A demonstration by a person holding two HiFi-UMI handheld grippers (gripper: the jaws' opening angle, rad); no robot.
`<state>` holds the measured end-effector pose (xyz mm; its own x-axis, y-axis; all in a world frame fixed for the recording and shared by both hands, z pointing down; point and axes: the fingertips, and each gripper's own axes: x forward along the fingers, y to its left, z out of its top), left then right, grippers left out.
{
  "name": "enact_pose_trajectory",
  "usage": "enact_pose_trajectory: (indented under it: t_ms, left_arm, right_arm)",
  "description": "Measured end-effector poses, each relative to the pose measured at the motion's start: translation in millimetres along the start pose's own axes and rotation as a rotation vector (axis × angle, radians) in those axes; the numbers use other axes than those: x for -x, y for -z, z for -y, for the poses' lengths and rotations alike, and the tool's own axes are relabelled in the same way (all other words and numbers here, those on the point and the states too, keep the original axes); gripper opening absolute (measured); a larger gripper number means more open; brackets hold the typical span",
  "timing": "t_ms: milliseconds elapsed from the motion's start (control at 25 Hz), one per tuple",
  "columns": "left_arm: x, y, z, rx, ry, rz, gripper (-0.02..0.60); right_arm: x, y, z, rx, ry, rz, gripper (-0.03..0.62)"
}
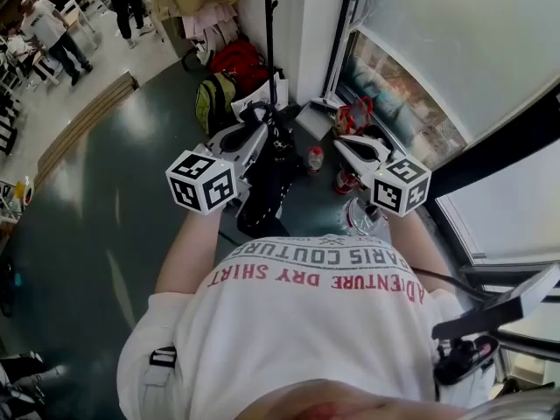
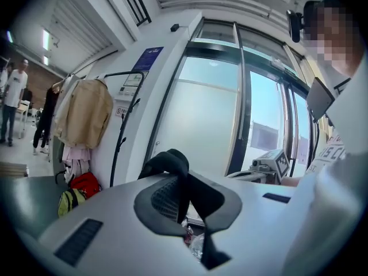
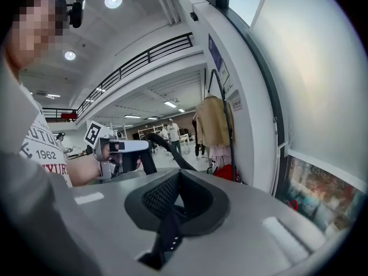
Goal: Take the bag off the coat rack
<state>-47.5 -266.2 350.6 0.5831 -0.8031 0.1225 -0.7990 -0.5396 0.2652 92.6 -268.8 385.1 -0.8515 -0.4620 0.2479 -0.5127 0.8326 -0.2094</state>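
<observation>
A black bag (image 1: 267, 186) hangs between my two grippers, in front of the person's white shirt. My left gripper (image 1: 255, 128) is shut on its black strap (image 2: 172, 164), which loops up over the closed pads (image 2: 164, 197) in the left gripper view. The black coat rack (image 2: 123, 125) stands off to the left against the white wall, with a beige coat (image 2: 86, 114) on it, and the bag is clear of it. My right gripper (image 1: 343, 143) is held beside the bag at the right. Its jaws (image 3: 179, 180) stand together with nothing showing above the pads.
A red bag (image 1: 236, 59) and a green backpack (image 1: 213, 99) lie on the floor at the rack's foot (image 1: 267, 24). Bottles (image 1: 314, 158) and small items stand by the window wall (image 1: 411, 77) at the right. People (image 1: 52, 29) walk in the far hall.
</observation>
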Motion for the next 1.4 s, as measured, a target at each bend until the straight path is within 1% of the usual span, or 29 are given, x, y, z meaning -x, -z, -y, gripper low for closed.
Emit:
enact_pose_trajectory:
  t_ms: [120,240,400,560,680,800,960,1120,1280,1400]
  left_arm:
    - [36,18,43,0.041,-0.02,0.012,0.018]
    - [65,32,85,0.059,-0.02,-0.007,0.018]
    - [109,56,124,0.084,-0.009,-0.032,0.018]
    - [153,87,161,0.069,0.038,-0.07,0.018]
    - [190,107,186,0.071,0.086,-0.092,0.018]
    - [236,119,200,0.06,0.107,-0.121,0.018]
    - [283,128,218,0.034,0.118,-0.12,0.018]
    - [315,124,227,0.002,0.111,-0.117,0.018]
    - [348,116,223,0.012,0.102,-0.089,0.018]
    - [364,117,222,0.014,0.099,-0.082,0.018]
  right_arm:
    - [37,18,-36,-0.005,-0.026,-0.006,0.002]
    - [68,26,-67,-0.019,-0.052,0.005,0.002]
    - [99,48,-108,-0.038,-0.057,0.006,0.002]
    - [114,74,-153,-0.05,-0.049,0.007,0.002]
    - [120,90,-193,-0.056,-0.018,0.014,0.002]
    - [129,103,-247,-0.087,-0.004,0.031,0.002]
    - [146,121,-303,-0.075,0.008,0.024,0.002]
    - [156,123,-341,-0.073,0.005,0.045,0.002]
    - [157,123,-373,-0.058,0.006,0.045,0.002]
    - [157,127,-387,-0.058,0.01,0.04,0.002]
